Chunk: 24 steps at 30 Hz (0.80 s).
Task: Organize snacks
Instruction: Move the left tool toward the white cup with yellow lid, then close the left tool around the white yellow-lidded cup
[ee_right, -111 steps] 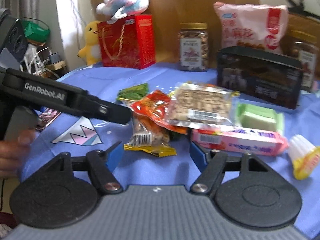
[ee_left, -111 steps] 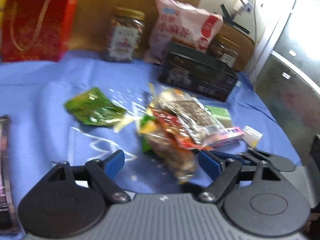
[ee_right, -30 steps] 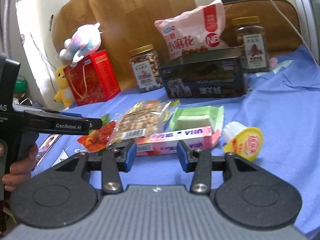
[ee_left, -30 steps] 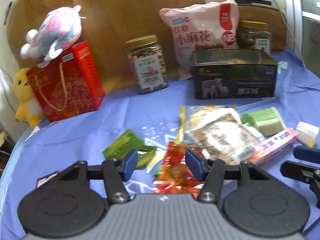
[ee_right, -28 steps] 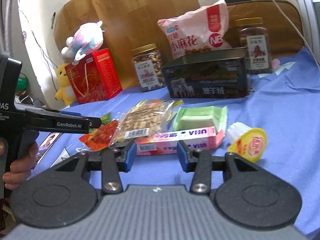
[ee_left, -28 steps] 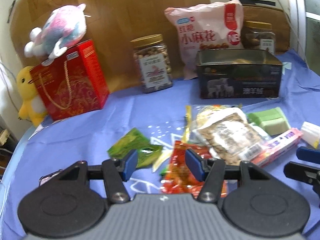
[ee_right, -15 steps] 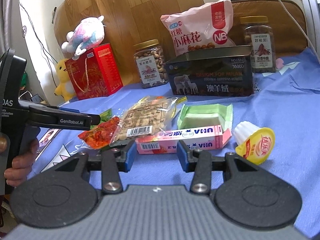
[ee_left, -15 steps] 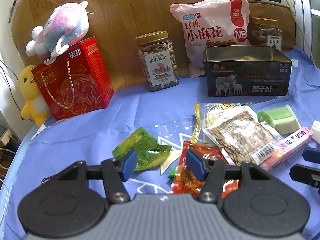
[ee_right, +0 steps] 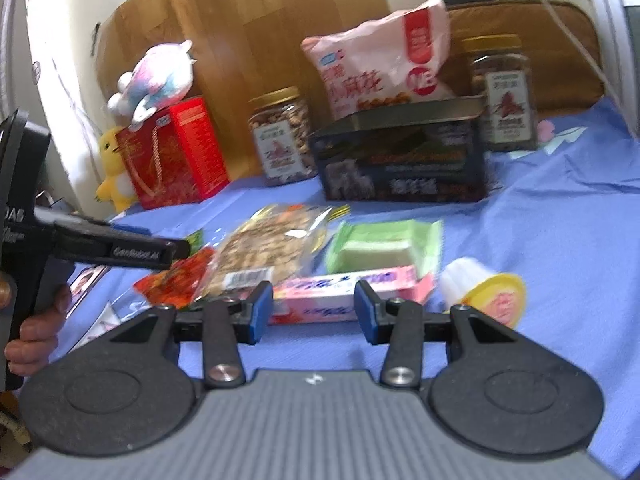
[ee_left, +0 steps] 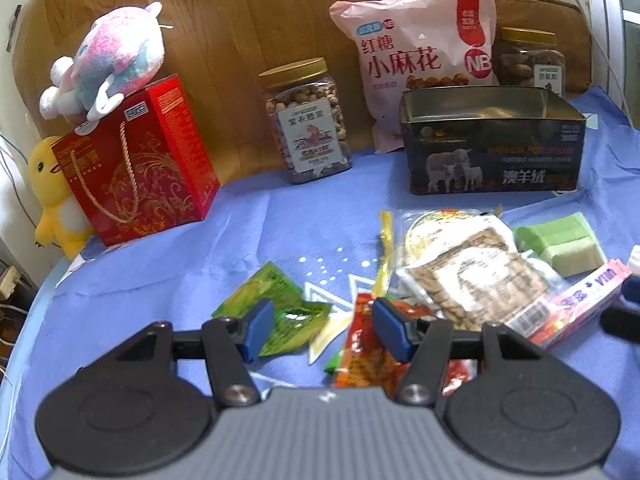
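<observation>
Loose snacks lie on a blue cloth [ee_left: 248, 224]: a green packet [ee_left: 276, 300], a red packet [ee_left: 364, 352], a clear seed bag [ee_left: 468, 276], green wafers [ee_left: 564, 244], a pink box [ee_right: 340, 288] and a yellow-lidded jelly cup [ee_right: 488, 288]. An open dark tin [ee_left: 492, 152] stands behind them. My left gripper [ee_left: 320, 330] is open and empty, hovering between the green and red packets. My right gripper [ee_right: 314, 310] is open and empty, just in front of the pink box.
At the back stand a red gift bag [ee_left: 136, 164] with a plush toy [ee_left: 108, 60] on it, a yellow plush [ee_left: 52, 196], a nut jar [ee_left: 306, 120], a pink snack bag [ee_left: 420, 52] and a second jar [ee_right: 504, 92]. A wooden board backs the table.
Both grippers have drawn back and risen a little from the snack pile over the last second. Both stay open and empty, and no snack has moved.
</observation>
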### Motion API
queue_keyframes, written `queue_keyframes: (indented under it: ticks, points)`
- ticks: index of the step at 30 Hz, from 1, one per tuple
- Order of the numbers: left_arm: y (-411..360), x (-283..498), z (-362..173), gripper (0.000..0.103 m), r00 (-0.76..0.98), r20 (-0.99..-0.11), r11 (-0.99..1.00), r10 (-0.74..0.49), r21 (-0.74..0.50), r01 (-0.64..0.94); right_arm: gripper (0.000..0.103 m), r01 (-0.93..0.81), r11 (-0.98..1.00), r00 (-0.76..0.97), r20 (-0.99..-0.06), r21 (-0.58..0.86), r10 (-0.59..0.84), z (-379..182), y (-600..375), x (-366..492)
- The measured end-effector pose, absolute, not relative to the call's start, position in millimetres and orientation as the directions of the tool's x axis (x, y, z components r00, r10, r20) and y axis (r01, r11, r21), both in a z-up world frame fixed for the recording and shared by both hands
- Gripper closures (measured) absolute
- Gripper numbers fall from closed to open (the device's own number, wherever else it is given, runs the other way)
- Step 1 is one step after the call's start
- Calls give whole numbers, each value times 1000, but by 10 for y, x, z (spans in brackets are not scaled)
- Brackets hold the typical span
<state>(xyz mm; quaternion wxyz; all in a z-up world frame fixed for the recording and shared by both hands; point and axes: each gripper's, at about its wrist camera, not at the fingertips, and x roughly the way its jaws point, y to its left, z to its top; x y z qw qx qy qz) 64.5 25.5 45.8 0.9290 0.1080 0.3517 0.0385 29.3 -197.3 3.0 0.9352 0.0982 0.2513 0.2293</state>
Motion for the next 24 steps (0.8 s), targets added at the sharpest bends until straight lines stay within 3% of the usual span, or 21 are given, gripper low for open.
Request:
queue_keyframes:
  ticks: [7,15,24]
  points:
    - [-93,570,581,48,765,-638,972,-91,109,207,54,-273,916,844,-384,295,375,93,-2481,168]
    - [-622,687,547,48,596,-675,870,-434,-141,473,40,-274,951,868,-389,143,308,36,-2546,-2]
    - [-1140,751,359,48,452,-719,787,-527,-213,579,38,-199,972,878,-418,123,233,-97,-2798,1]
